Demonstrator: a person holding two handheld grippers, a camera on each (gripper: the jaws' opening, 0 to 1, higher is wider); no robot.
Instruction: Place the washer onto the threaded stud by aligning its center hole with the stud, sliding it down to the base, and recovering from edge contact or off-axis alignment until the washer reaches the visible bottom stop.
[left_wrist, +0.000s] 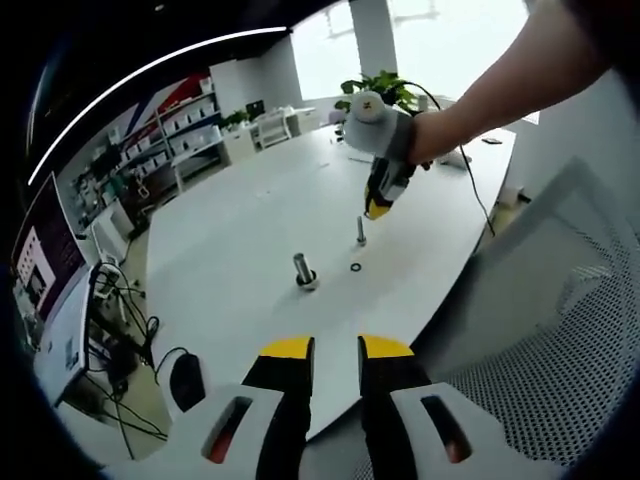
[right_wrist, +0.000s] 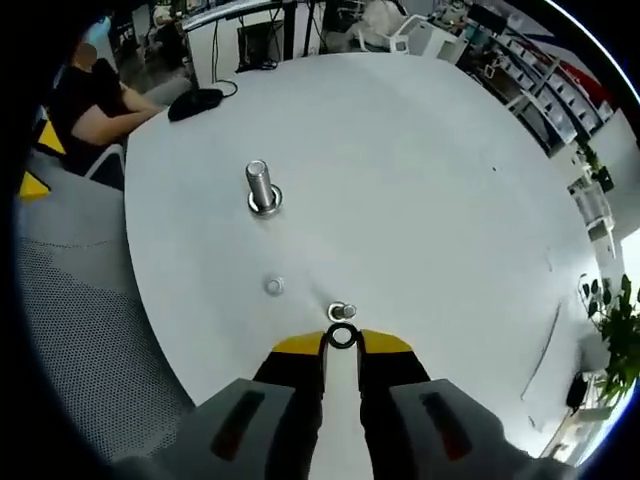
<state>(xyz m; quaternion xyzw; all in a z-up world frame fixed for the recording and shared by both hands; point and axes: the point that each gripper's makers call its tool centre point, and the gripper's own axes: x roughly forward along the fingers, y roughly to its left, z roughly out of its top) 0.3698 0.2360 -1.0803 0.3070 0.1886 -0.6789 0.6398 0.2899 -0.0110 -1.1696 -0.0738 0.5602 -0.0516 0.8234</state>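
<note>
My right gripper (right_wrist: 342, 346) is shut on a dark washer (right_wrist: 342, 337), pinched flat between the yellow tips. Just beyond it stands a small threaded stud (right_wrist: 342, 311), very close to the washer's far edge. In the left gripper view the right gripper (left_wrist: 378, 206), held by a hand, hovers just above this small stud (left_wrist: 361, 232). A larger stud (right_wrist: 259, 187) (left_wrist: 304, 271) stands upright with a ring at its base. A loose washer (left_wrist: 356, 267) (right_wrist: 274, 286) lies flat on the white table (left_wrist: 250, 220). My left gripper (left_wrist: 335, 350) is low at the table's near edge, jaws slightly apart, holding nothing.
A person (right_wrist: 85, 95) sits at the table's far side beside a black mouse (right_wrist: 195, 103). A grey mesh chair (left_wrist: 560, 330) stands by the table edge. A cable (left_wrist: 478, 190) runs across the table, and shelves (left_wrist: 180, 140) line the wall.
</note>
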